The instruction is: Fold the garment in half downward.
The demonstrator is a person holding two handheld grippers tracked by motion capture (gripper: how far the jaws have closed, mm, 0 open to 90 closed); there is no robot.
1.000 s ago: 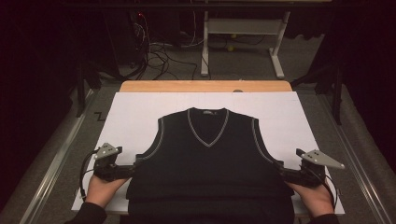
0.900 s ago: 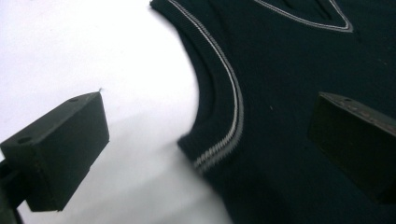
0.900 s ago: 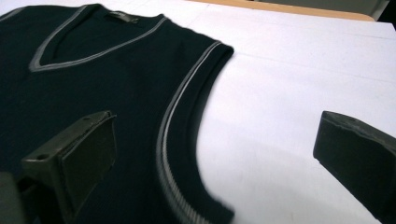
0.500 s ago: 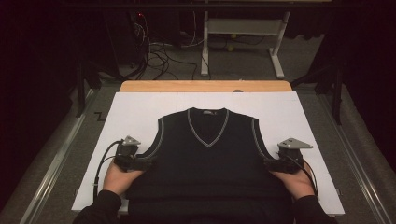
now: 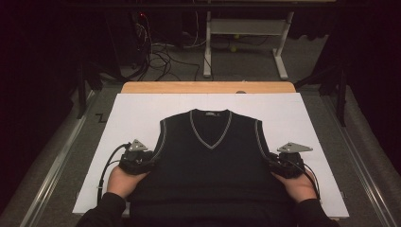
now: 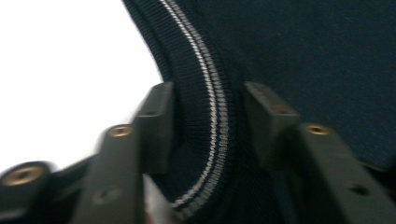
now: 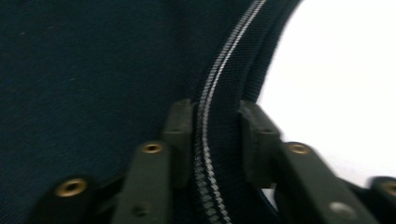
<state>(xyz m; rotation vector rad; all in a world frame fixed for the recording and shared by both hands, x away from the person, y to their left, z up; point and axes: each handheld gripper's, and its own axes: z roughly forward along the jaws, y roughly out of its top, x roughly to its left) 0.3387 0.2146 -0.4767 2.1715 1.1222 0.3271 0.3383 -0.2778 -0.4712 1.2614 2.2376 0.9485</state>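
Observation:
A dark navy sleeveless vest (image 5: 210, 161) with grey trim at the V-neck and armholes lies flat, neck away from me, on a white sheet (image 5: 142, 113). My left gripper (image 5: 152, 160) sits at the vest's left armhole edge. In the left gripper view its jaws (image 6: 208, 126) have just been closing, and the ribbed trim (image 6: 210, 93) bunches between the pads. My right gripper (image 5: 272, 163) is at the right armhole edge. Its jaws (image 7: 215, 140) have also just been closing and now pinch the striped trim (image 7: 224, 70).
The white sheet covers a wooden table whose far edge (image 5: 208, 87) shows. Metal rails (image 5: 56, 161) run along both sides. Beyond the table stand a desk frame (image 5: 246, 33) and loose cables (image 5: 161, 56) on the floor.
Both hands have come inward from the sheet's sides to the vest's armhole edges. The jaws, wide before, now stand closed on the trim.

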